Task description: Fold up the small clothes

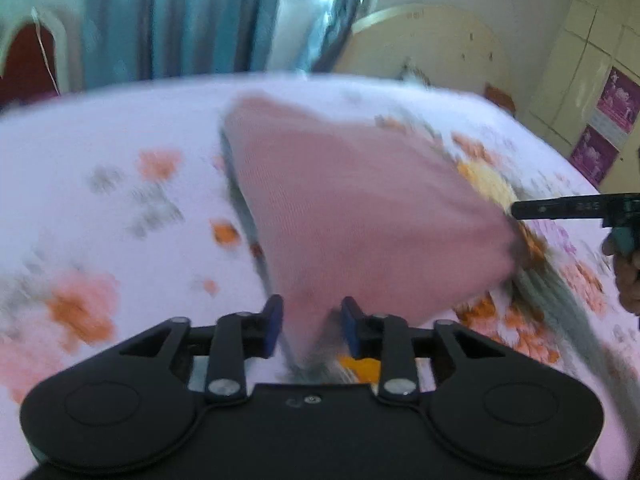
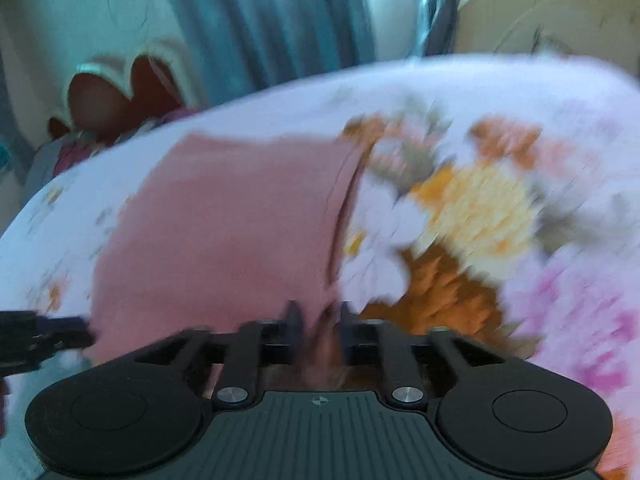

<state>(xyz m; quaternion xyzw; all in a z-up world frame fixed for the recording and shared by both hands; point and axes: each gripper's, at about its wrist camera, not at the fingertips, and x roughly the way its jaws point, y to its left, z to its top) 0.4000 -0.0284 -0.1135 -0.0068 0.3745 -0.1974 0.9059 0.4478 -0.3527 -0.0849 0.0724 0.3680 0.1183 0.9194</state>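
A small pink cloth [image 1: 352, 200] hangs stretched just above the flowered bedsheet [image 1: 100, 152], blurred by motion. One corner runs down between the blue pads [image 1: 274, 322] of my left gripper [image 1: 312, 320]. The jaws stand apart and a dark gap shows beside the right pad. My right gripper [image 1: 516, 216] comes in from the right edge, and the cloth gathers to a point at its tip. In the right wrist view the pink cloth [image 2: 224, 220] bunches between the fingers of my right gripper [image 2: 319, 320]. The left gripper [image 2: 84, 330] shows at the left edge.
The bedsheet [image 2: 480, 208] carries orange, yellow and pink flowers. Blue curtains [image 1: 168, 20] and a window lie beyond the far edge. A cream headboard [image 1: 432, 44] and cupboards [image 1: 592, 72] stand at the right. A hand [image 1: 628, 272] shows at the right edge.
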